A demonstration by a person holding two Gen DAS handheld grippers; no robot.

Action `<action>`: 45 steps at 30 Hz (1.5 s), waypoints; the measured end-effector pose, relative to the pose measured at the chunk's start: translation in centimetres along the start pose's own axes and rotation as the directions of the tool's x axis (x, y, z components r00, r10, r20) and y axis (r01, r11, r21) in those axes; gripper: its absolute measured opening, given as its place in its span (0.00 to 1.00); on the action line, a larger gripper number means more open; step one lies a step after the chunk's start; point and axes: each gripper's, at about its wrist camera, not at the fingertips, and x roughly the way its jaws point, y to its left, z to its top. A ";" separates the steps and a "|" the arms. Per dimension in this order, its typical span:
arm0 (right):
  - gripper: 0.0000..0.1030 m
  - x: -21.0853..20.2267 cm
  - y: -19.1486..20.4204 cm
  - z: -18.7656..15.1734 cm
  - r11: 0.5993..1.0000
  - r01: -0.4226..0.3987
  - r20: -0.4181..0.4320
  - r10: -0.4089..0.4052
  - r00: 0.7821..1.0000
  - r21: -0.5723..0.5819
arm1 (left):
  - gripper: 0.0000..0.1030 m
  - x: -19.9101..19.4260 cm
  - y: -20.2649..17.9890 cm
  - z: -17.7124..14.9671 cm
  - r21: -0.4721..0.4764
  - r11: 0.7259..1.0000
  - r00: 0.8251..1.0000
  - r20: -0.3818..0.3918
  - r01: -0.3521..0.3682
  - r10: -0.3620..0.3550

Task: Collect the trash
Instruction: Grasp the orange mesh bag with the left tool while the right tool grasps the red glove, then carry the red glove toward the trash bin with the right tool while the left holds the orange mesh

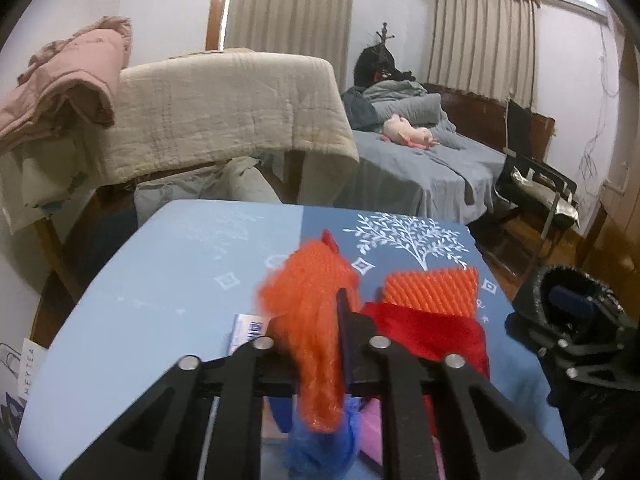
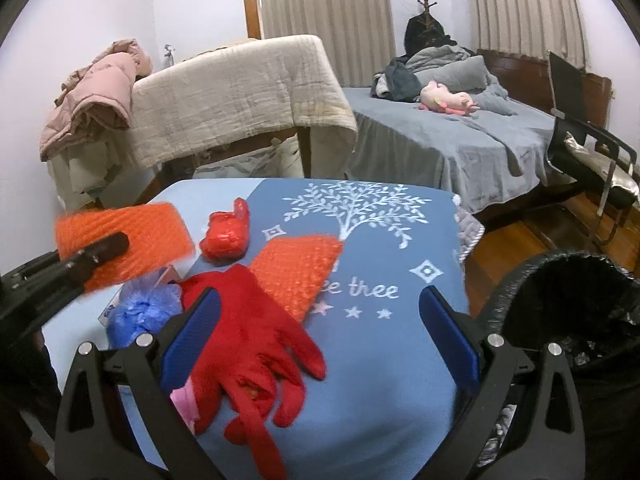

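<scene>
Orange foam net (image 1: 312, 312) clamped in left gripper (image 1: 320, 344) fingers; right gripper (image 2: 320, 336) fingers apart, red glove (image 2: 248, 340) at nine o'clock.

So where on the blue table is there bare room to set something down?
Free: the tablecloth between the red glove and the black-lined bin, and around the white tree print. Crowded: the left side, with orange foam net, red wad, blue bag.

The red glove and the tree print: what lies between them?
In the right wrist view, an orange foam net lies flat between the red glove and the tree print.
</scene>
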 end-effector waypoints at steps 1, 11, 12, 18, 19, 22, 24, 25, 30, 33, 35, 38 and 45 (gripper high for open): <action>0.87 0.2 0.3 0.0 1.000 -0.008 -0.004 0.008 1.000 -0.003 | 0.13 0.0 0.4 0.0 -0.003 1.000 1.000 -0.002 -0.006 0.006; 0.58 3.9 2.5 -0.9 0.997 -0.064 -0.097 0.060 0.993 -0.038 | 0.13 1.4 2.2 -1.5 -0.017 1.000 0.997 -0.073 -0.024 0.023; 0.53 4.2 2.5 -1.0 0.997 -0.065 -0.104 0.061 0.993 -0.037 | 0.13 1.6 2.2 -1.6 -0.016 1.000 0.997 -0.078 -0.024 0.022; 0.15 5.0 2.3 -1.4 0.995 -0.085 -0.154 0.077 0.985 -0.050 | 0.13 2.0 1.9 -2.1 -0.015 0.999 0.995 -0.091 -0.031 0.029; 0.12 4.9 2.2 -1.4 0.994 -0.095 -0.151 0.087 0.985 -0.047 | 0.13 1.9 1.9 -2.1 -0.014 0.999 0.996 -0.086 -0.033 0.032; 0.07 4.1 2.2 -1.0 0.992 -0.110 -0.129 0.102 0.986 -0.058 | 0.13 1.5 1.7 -1.8 -0.009 0.999 0.997 -0.072 -0.033 0.033; 0.07 3.4 2.3 -0.6 0.991 -0.118 -0.112 0.110 0.988 -0.063 | 0.11 1.1 1.6 -1.5 -0.005 0.999 0.998 -0.059 -0.032 0.031; 0.07 2.9 2.3 -0.5 0.991 -0.119 -0.104 0.112 0.988 -0.065 | 0.11 0.9 1.5 -1.3 -0.003 1.000 0.998 -0.051 -0.030 0.030; 0.16 1.6 2.1 -0.2 0.993 -0.104 -0.098 0.098 0.990 -0.063 | 0.11 -0.3 0.9 -0.5 0.005 1.000 1.000 -0.017 -0.018 0.018; 0.24 1.7 1.7 -0.8 0.995 -0.082 -0.113 0.074 0.991 -0.065 | 0.11 -0.7 0.3 -0.5 0.012 1.000 1.000 -0.014 -0.011 0.011; 0.23 1.7 1.4 -1.1 0.995 -0.085 -0.121 0.078 0.990 -0.053 | 0.11 -0.7 0.1 -0.6 0.013 1.000 1.000 -0.016 -0.007 0.008; 0.11 1.7 1.3 -1.3 0.993 -0.099 -0.131 0.090 0.987 -0.058 | 0.11 -0.7 -0.3 -0.9 0.016 1.000 1.000 -0.028 0.001 -0.001; 0.07 0.5 1.0 -0.7 0.991 -0.129 -0.098 0.125 0.987 -0.043 | 0.11 -1.0 -1.2 -0.8 0.025 1.000 1.000 -0.023 0.012 -0.011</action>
